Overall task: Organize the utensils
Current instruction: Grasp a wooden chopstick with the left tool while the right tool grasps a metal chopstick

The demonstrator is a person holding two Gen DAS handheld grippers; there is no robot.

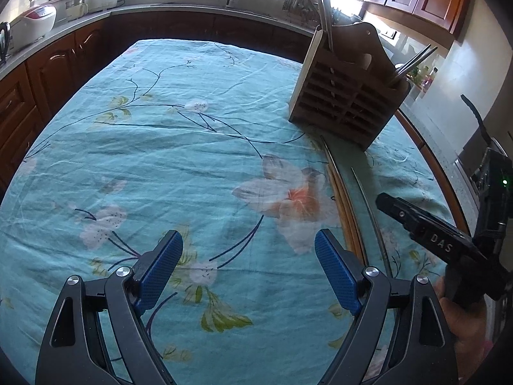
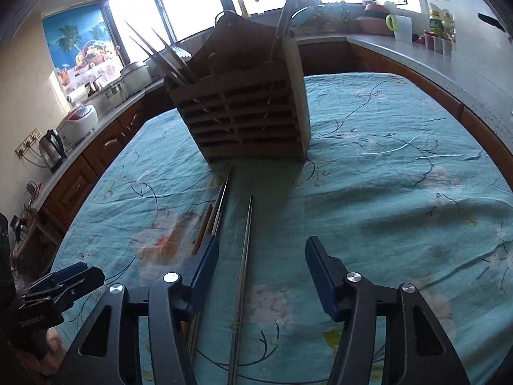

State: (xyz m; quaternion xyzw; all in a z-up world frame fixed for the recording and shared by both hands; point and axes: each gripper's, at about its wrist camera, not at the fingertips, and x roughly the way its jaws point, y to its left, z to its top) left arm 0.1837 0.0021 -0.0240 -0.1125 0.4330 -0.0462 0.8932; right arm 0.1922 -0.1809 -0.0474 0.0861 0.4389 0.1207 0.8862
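Note:
A wooden slatted utensil holder (image 1: 346,102) stands on the table at the right; it also shows in the right wrist view (image 2: 243,109), with metal chopsticks standing in it. On the cloth in front of it lie a metal chopstick pair (image 2: 242,276), another metal pair (image 2: 221,208) and wooden chopsticks (image 2: 205,224). In the left wrist view they lie at the right (image 1: 343,199). My left gripper (image 1: 248,247) is open and empty above the cloth. My right gripper (image 2: 259,256) is open, low over the chopsticks, with the single metal pair between its fingers.
The table has a teal floral cloth (image 1: 160,160). Kitchen counters with wooden cabinets (image 1: 48,64) ring the table, bearing a rice cooker (image 2: 78,122) and kettle (image 2: 51,150). The right gripper's body (image 1: 433,234) shows at the left view's right edge.

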